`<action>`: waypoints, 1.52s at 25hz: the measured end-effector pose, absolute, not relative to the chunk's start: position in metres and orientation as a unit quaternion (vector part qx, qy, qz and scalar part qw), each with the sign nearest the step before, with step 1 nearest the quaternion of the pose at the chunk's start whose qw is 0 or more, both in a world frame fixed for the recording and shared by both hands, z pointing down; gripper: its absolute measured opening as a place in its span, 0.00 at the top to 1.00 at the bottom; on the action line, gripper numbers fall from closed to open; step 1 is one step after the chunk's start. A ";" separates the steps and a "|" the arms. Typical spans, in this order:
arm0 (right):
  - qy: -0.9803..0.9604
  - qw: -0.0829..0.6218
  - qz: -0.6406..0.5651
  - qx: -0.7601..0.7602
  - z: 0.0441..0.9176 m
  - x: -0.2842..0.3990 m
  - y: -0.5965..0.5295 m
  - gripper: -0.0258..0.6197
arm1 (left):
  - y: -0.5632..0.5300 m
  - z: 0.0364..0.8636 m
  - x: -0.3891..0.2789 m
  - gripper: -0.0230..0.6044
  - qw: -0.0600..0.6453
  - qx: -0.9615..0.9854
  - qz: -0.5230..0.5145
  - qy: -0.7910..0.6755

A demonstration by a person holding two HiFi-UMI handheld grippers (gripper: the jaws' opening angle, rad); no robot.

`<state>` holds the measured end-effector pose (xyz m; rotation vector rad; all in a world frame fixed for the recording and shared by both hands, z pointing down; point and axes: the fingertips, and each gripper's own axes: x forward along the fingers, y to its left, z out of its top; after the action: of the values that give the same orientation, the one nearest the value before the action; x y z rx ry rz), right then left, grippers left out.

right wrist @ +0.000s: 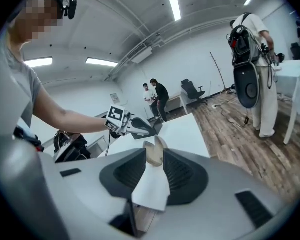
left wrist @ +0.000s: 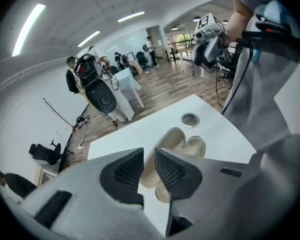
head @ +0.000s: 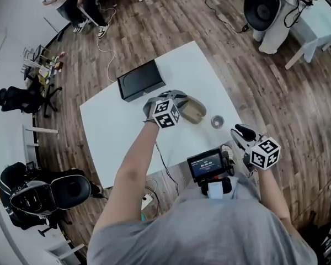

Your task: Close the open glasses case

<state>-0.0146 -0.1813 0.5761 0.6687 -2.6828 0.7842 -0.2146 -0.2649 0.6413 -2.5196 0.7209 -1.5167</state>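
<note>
Head view shows the open glasses case (head: 194,111) near the middle of the white table (head: 116,131), right of a black box (head: 141,80) and left of a small round lid (head: 217,121). Its long axis slants from upper left to lower right. The left gripper (head: 176,99) hangs over its upper-left end and hides that part.

From the left gripper view, the left gripper (left wrist: 149,159) has its jaws only a narrow slit apart and grips nothing. The glasses case (left wrist: 182,143) lies on the table just past the tips, its two beige halves spread side by side and running from lower left to upper right.

Over the table's lower-right edge in the head view, the right gripper (head: 244,136) sits well apart from the case. Its own view shows the right gripper (right wrist: 154,165) with jaws moderately apart and empty, and the glasses case (right wrist: 154,153) small in the gap beyond them.
</note>
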 end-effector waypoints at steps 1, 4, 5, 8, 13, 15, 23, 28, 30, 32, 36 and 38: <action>-0.923 0.128 0.275 0.239 0.576 -0.008 -0.181 0.83 | -0.265 0.649 -0.212 0.88 0.067 -0.825 -0.514 0.222; -0.917 0.110 0.283 0.257 0.585 0.021 -0.183 0.83 | -0.265 0.676 -0.194 0.88 0.101 -0.805 -0.552 0.191; -0.916 0.104 0.284 0.262 0.590 0.033 -0.182 0.83 | -0.265 0.687 -0.185 0.88 0.114 -0.797 -0.564 0.183; -0.912 0.094 0.289 0.276 0.591 0.045 -0.175 0.83 | -0.262 0.702 -0.181 0.88 0.146 -0.777 -0.590 0.162; -0.905 0.088 0.294 0.294 0.578 0.041 -0.174 0.83 | -0.269 0.708 -0.199 0.88 0.191 -0.741 -0.628 0.145; -0.903 0.086 0.297 0.299 0.578 0.043 -0.176 0.83 | -0.273 0.709 -0.204 0.88 0.206 -0.727 -0.639 0.145; -0.898 0.085 0.304 0.306 0.572 0.046 -0.189 0.83 | -0.278 0.692 -0.209 0.90 0.254 -0.696 -0.659 0.133; -0.899 0.082 0.304 0.303 0.568 0.041 -0.190 0.83 | -0.257 0.673 -0.218 0.90 0.280 -0.682 -0.653 0.173; -0.902 0.083 0.302 0.298 0.567 0.037 -0.188 0.83 | -0.246 0.667 -0.220 0.90 0.287 -0.678 -0.648 0.195; -0.904 0.083 0.301 0.292 0.565 0.034 -0.186 0.83 | -0.233 0.663 -0.219 0.90 0.282 -0.681 -0.639 0.218; -0.909 0.087 0.297 0.278 0.565 0.028 -0.181 0.83 | -0.213 0.664 -0.220 0.90 0.274 -0.682 -0.631 0.250; -0.911 0.089 0.296 0.271 0.564 0.024 -0.178 0.83 | -0.208 0.664 -0.222 0.90 0.273 -0.676 -0.633 0.260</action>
<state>0.0244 -0.1784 0.5641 0.8072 -2.7118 0.8819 -0.2225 -0.2076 0.6644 -1.8194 0.6983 -1.7035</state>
